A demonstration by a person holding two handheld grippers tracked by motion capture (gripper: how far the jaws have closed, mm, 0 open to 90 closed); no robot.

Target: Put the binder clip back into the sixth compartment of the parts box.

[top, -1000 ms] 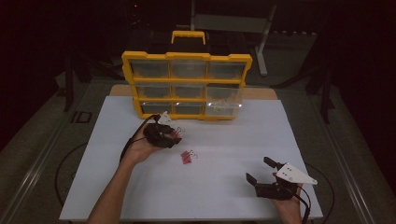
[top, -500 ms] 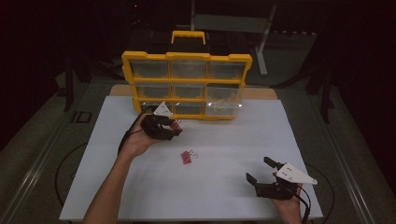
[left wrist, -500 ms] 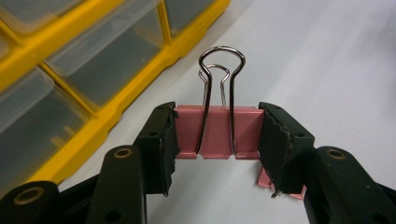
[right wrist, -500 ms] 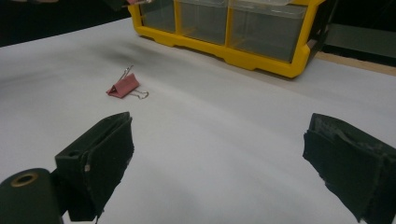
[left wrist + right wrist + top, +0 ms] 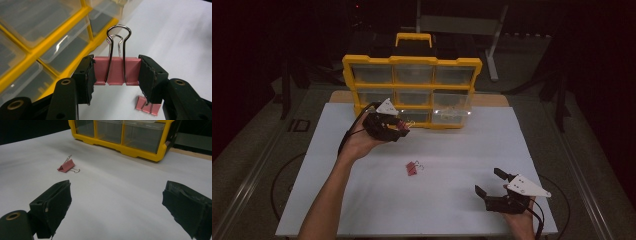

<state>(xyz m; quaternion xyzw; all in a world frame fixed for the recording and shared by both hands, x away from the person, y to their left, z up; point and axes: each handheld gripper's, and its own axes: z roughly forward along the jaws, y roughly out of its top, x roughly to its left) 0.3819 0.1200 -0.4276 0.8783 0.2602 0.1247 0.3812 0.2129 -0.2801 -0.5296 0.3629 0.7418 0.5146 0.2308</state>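
Pink binder clip [image 5: 116, 70], wire loops, clamped in left hand-held gripper [image 5: 116, 75].

drawer cabinet [image 5: 412, 87] at table's [image 5: 512, 150] far edge, binder clip [image 5: 412, 168] before it — mid-table

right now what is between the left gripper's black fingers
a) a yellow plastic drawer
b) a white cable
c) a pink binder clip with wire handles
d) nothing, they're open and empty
c: the left gripper has its black fingers clamped on the sides of a pink metal binder clip, wire handles up.
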